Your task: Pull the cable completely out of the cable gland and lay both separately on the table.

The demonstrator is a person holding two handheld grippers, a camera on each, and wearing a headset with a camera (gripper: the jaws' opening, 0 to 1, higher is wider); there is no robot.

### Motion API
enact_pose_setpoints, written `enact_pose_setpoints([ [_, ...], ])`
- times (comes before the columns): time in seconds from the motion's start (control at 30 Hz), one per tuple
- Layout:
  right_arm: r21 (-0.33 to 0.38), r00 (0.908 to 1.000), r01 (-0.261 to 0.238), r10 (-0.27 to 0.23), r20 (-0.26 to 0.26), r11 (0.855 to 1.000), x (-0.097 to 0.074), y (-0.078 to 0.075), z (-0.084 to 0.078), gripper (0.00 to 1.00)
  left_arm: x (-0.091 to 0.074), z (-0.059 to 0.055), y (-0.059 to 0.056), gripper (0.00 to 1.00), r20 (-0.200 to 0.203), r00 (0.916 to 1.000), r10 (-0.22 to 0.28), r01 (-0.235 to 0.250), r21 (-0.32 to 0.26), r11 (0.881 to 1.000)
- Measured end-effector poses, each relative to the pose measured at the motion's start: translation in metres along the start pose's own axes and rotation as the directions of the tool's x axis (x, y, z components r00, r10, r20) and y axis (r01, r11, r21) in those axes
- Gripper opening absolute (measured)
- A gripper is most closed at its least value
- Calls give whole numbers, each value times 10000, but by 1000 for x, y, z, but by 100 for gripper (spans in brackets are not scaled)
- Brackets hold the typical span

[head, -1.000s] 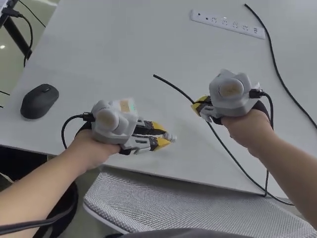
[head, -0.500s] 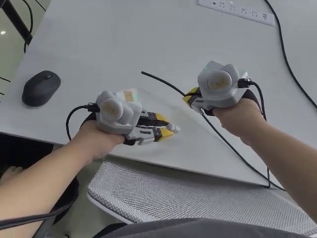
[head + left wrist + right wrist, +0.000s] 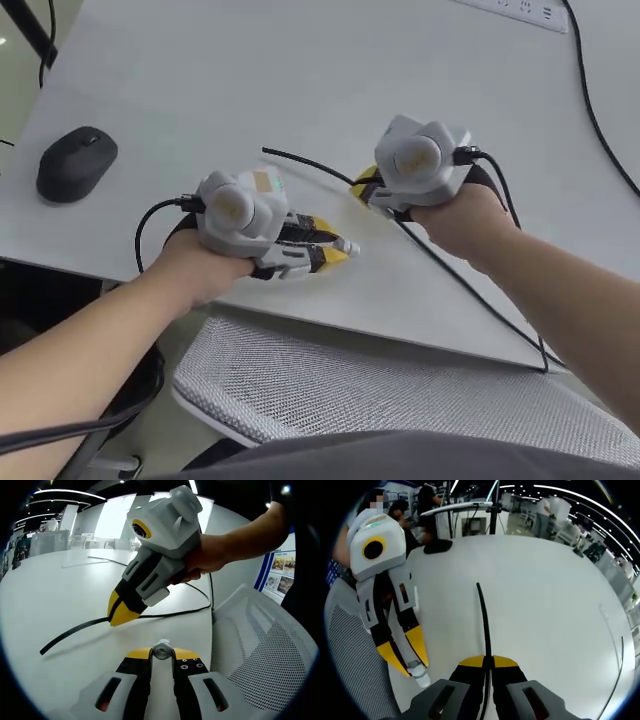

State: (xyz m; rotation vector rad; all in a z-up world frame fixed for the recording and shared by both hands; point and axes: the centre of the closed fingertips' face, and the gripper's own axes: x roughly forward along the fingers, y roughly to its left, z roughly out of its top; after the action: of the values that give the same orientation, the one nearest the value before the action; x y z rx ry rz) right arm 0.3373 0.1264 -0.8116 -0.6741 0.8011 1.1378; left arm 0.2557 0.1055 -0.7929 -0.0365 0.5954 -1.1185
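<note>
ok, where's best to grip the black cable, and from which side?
Probably the straight free stretch of the black cable ahead of the right gripper: thin and round, so come from above with jaws across it, mid-length rather than at the tip.

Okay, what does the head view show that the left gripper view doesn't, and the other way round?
Head view's extras: the black mouse near the table's left edge and the power strip at its far side. Left gripper view's extras: wall posters and the cable gland's end face, clamped in the left gripper. Shared: the right gripper shut on the black cable, the white table and the mesh chair.
</note>
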Motion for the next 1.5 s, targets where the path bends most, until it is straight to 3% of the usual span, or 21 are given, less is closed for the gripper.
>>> enact_pose_setpoints([
  [0.8, -160, 9993, -325, 322, -171, 9993, 9, 7, -4, 0, 3, -15, 3, 16, -485, 9988, 86, -74, 256, 9996],
  [1.37, -806, 9993, -237, 213, -308, 9965, 9, 8, -7, 1, 2, -19, 1, 16, -964, 9943, 462, -404, 610, 9973],
  [1.5, -837, 9995, -77, 50, -323, 9965, 7, 7, -7, 5, 1, -18, 0, 16, -1027, 9932, 544, -478, 660, 9967],
])
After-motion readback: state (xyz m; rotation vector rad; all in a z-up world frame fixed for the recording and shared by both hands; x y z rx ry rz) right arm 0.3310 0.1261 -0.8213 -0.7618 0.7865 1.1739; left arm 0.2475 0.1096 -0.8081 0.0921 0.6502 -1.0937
